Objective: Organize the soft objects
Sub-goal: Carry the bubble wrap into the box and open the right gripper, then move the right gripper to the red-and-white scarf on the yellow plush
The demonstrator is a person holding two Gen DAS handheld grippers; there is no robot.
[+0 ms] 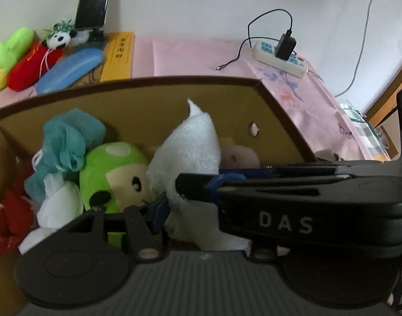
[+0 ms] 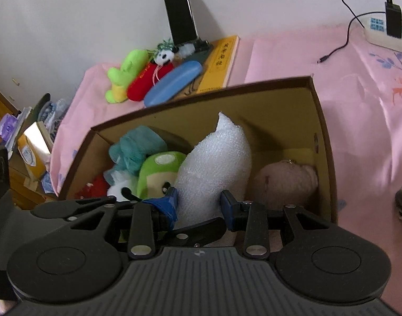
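Cardboard box (image 2: 323, 142) holds, as we see it left to right: red plush (image 2: 91, 188), teal mesh pouf (image 2: 133, 144), green plush (image 2: 158, 173), white bubble-wrap roll (image 2: 214, 163), pink plush (image 2: 288, 184). Both the left gripper (image 1: 172, 192) and right gripper (image 2: 199, 201) pinch the roll. Box floor hidden.

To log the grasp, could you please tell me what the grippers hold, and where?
The right gripper pinches the white towel by its lower end, over the box. The left gripper touches it too, but its grip cannot be told.
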